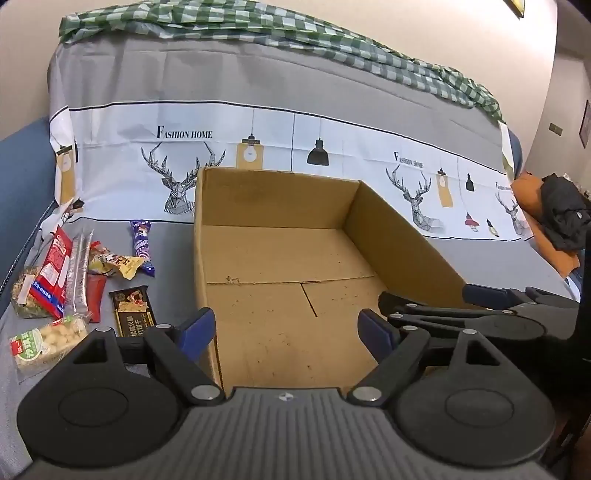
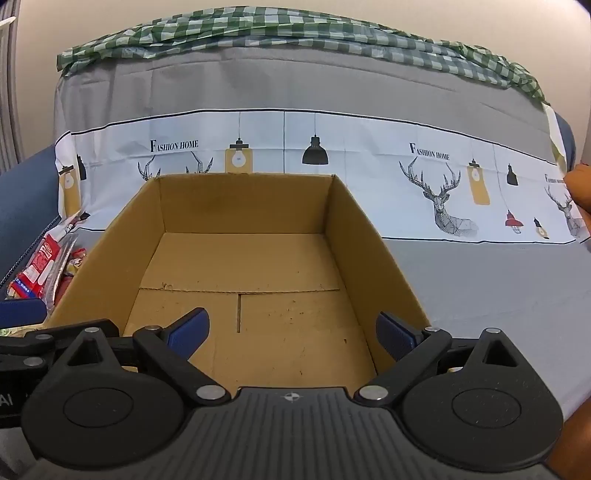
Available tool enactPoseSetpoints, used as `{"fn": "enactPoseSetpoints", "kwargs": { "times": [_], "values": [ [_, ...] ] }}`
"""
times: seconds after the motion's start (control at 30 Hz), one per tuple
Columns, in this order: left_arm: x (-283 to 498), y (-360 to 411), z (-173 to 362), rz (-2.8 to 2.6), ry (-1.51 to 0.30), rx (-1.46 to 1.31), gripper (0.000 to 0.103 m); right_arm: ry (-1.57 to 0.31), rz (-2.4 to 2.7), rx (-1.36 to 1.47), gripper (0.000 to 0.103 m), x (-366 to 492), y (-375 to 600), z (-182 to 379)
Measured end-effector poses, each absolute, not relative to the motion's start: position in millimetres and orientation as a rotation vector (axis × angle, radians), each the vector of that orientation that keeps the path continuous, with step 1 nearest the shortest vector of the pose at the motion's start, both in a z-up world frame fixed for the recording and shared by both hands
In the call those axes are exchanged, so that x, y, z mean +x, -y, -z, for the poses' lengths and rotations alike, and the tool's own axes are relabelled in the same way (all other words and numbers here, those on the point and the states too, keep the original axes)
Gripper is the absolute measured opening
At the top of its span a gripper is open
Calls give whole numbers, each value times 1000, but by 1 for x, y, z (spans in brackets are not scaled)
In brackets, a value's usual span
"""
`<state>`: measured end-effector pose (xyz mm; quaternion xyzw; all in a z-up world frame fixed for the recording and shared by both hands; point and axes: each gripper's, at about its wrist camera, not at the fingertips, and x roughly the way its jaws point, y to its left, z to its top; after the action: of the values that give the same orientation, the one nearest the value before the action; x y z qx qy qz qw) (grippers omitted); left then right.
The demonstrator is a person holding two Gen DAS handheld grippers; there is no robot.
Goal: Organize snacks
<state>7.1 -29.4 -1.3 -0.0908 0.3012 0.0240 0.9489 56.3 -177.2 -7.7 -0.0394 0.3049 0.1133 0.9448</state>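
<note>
An open, empty cardboard box (image 1: 399,236) sits on the grey sofa seat; it also fills the middle of the right wrist view (image 2: 122,236). Several snack packets lie left of it: a red pack (image 1: 55,271), a purple wrapper (image 1: 142,242), a yellow candy bag (image 1: 118,264), a dark bar (image 1: 135,312) and a clear bag of white pieces (image 1: 48,341). My left gripper (image 1: 286,330) is open and empty over the box's near left corner. My right gripper (image 2: 291,330) is open and empty over the box's near edge; it shows at the right of the left view (image 1: 476,295).
A grey sofa cover with deer and lamp prints (image 1: 258,110) runs behind the box, with a green checked cloth (image 1: 258,26) on top. An orange cushion with dark clothing (image 1: 554,214) lies at the right. The blue sofa arm (image 1: 22,177) is on the left.
</note>
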Motion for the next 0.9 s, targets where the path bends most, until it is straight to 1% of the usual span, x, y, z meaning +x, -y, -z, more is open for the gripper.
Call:
{"fn": "enactPoseSetpoints", "kwargs": {
  "times": [0.33, 0.57, 0.73, 0.9],
  "values": [
    [9, 31, 1, -39, -623, -192, 88, -615, -238, -74, 96, 55, 178, 7],
    [9, 29, -1, -27, -619, -200, 88, -601, -263, -64, 93, 54, 181, 10],
    [8, 30, 0, -22, -618, -197, 86, -575, -272, -51, 89, 54, 183, 9],
    [8, 31, -1, -9, -617, -196, 82, -565, -269, -63, 82, 52, 183, 8]
  ]
}}
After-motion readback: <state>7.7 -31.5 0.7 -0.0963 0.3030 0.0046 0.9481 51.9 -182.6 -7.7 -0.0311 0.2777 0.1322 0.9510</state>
